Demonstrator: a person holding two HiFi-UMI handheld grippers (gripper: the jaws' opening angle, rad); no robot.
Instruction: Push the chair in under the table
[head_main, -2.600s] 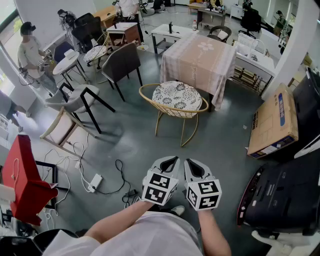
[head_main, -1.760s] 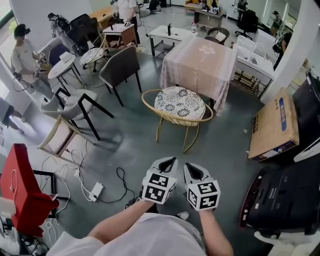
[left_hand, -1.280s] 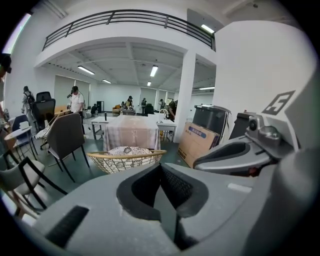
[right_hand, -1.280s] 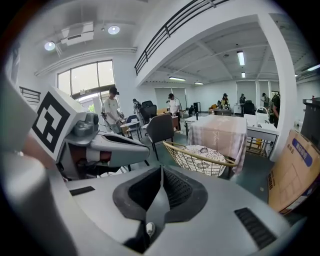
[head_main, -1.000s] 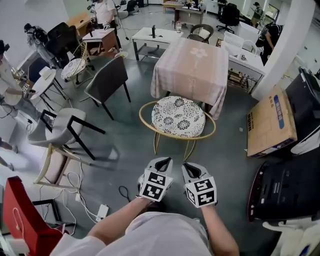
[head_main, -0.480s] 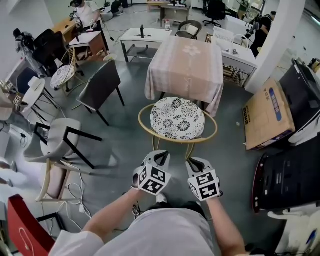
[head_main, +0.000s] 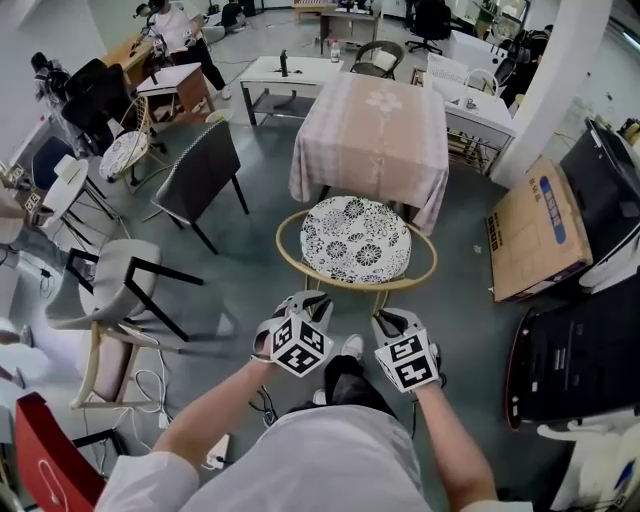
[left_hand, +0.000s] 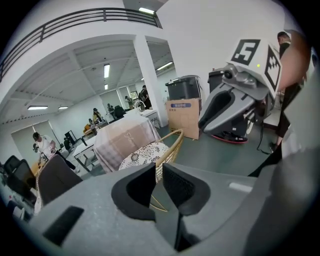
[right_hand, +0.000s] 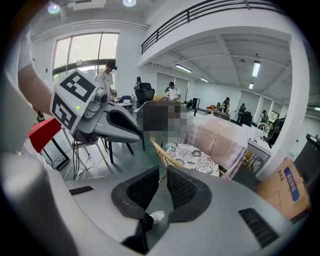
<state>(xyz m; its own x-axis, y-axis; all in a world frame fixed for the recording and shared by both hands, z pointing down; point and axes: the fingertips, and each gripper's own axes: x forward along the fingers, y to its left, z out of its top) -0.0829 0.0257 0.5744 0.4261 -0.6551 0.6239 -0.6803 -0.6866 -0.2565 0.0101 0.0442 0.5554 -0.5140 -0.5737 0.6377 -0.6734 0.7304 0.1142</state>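
Hovering by the chair (head_main: 355, 240), we are opening the empty left gripper (head_main: 308, 300) (right gripper (head_main: 394, 320) pressed together); pushing toward the far table (head_main: 372, 125) remains.

Table (head_main: 372, 125) legs mostly hidden, seemingly.

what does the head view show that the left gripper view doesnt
Only the head view: the marker cube on the left gripper, the pale grey chair and floor cables. Only the left gripper view: its own jaws, opening with nothing between them, and the ceiling lights. Both: the rattan chair, the clothed table, the cardboard box and the right gripper.
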